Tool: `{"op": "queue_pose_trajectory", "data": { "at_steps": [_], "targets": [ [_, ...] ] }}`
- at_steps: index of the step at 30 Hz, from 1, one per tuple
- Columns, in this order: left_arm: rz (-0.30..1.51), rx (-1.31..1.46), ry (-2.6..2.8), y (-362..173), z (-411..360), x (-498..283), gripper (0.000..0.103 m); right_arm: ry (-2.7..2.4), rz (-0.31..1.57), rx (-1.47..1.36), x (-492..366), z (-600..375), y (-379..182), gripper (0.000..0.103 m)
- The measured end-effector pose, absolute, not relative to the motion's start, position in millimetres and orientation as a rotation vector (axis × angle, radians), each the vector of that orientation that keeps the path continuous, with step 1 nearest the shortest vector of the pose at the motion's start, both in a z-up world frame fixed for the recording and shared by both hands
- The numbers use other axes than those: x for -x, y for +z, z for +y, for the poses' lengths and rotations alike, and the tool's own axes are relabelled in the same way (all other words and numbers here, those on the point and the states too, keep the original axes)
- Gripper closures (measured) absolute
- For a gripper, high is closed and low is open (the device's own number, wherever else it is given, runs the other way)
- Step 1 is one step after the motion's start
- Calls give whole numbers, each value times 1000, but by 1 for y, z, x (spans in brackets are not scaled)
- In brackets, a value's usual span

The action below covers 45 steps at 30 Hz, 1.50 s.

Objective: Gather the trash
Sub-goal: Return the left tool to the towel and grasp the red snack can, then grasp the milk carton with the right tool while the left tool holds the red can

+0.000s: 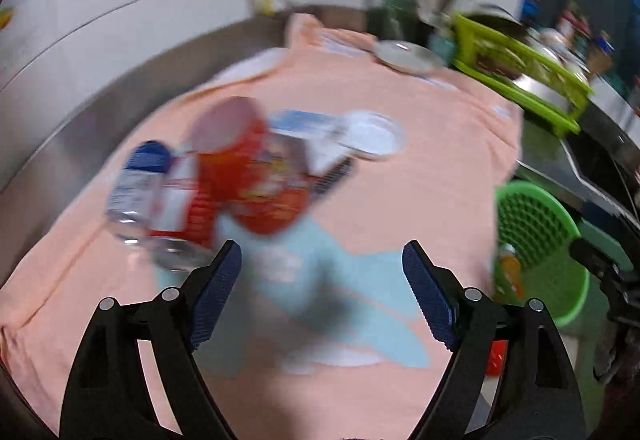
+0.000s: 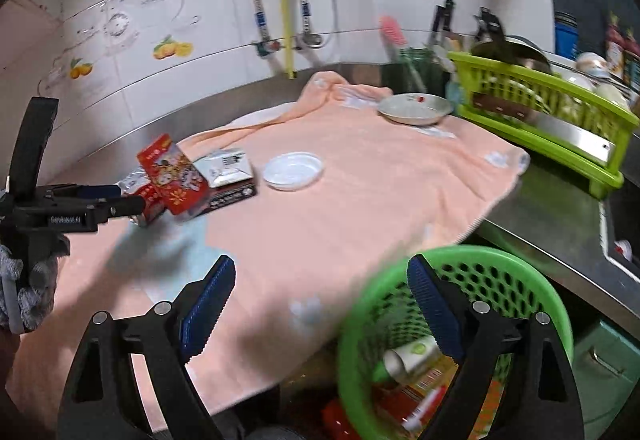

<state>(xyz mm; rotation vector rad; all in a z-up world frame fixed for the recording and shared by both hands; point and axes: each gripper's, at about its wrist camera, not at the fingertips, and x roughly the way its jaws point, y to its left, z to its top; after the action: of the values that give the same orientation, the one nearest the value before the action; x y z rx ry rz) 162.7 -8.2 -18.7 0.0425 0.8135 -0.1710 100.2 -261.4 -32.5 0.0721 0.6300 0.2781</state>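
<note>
A pile of trash lies on the peach towel (image 1: pixel 420 179): a red carton (image 1: pixel 256 175), a clear plastic bottle with a blue cap (image 1: pixel 138 187), a silver-black box (image 2: pixel 230 175) and a white plastic lid (image 1: pixel 370 135). My left gripper (image 1: pixel 322 260) is open and empty, just short of the pile; it shows from the side in the right wrist view (image 2: pixel 120 205). My right gripper (image 2: pixel 320 276) is open and empty above the green trash basket (image 2: pixel 500 272), which holds a paper cup (image 2: pixel 412 356) and wrappers. The basket also shows in the left wrist view (image 1: pixel 536 240).
A metal plate (image 2: pixel 416 107) sits at the towel's far edge. A green dish rack (image 2: pixel 560 111) with dishes stands on the steel counter (image 2: pixel 560 215) at right. A tiled wall with pipes rises behind. A sink edge is at far right.
</note>
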Motion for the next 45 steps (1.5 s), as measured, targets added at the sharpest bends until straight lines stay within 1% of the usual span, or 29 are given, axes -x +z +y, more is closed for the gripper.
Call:
{"op": "queue_pose_trajectory", "data": {
  "at_steps": [2,7,16,28,33,35,45],
  "targets": [
    [807,-13,-137,-16,6,-168,18,302,630,-77,-106,-252,-31,18],
    [780,31,-77,-15,29,-190,17,352,630,-65,-119,-224,-26,18],
    [776,32,-87,-27,27,-226,16,393,648,-33,-138,-201,-29,18],
    [768,12,-70,-41,19,-250,18,403,671,-35,-163,-194,-36,18],
    [760,6,-81,-43,15,-252,27,409,685,-35,-172,-191,-39,18],
    [758,17,-97,-43,15,-252,37,409,685,-29,-174,-190,-39,18],
    [724,48,-143,-31,22,-233,38,447,691,-22,-192,-181,-29,18]
  ]
}}
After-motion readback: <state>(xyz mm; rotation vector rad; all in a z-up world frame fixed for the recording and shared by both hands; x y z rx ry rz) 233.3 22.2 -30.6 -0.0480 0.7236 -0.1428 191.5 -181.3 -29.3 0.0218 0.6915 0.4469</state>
